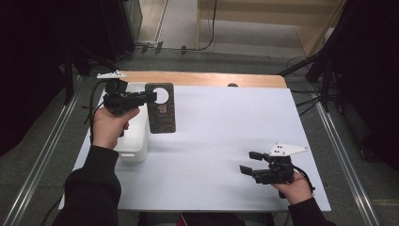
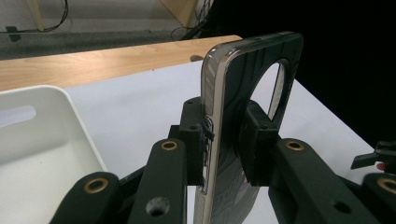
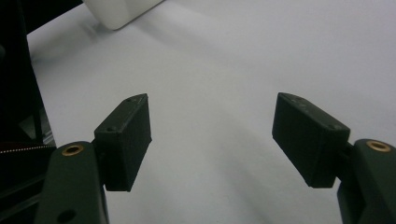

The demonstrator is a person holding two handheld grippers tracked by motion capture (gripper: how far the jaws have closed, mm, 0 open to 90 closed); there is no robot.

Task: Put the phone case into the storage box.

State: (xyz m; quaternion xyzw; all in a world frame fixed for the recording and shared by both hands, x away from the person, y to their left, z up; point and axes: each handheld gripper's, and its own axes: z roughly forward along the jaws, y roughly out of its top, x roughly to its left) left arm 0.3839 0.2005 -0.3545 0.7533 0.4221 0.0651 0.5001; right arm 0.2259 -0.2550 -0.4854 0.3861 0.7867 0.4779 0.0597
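Clamping the phone case [image 1: 160, 109], the left gripper [image 1: 149, 97] sits upper left of the high view, jaws pinched on the case's top edge just beside the round camera cutout. In the left gripper view the pads bite both faces of the case [image 2: 233, 116], which stands edge-on between them, centre frame. Case hangs off the table, tilted slightly, right beside the white bin [image 1: 134, 136], not over it.

Right gripper [image 1: 248, 162] is lower right of the high view, jaws spread wide, nothing between them. Its own view shows both pads [image 3: 125, 140] apart above the bare white sheet [image 3: 224, 56], bin corner at upper left.

Handling guess: case looks light, thin, semi-stiff shell with a glossy chrome-like rim. Likely slippery on the rim and flexy around the cutout, since little material is left there. Current grip is near that weak spot, so it may pivot or bow if swung fast. Better hold would be mid-length across the flat back, faces pinched, away from the hole. Not fragile; a drop shouldn't hurt it.

White sheet covers the wood table [image 1: 197, 78].
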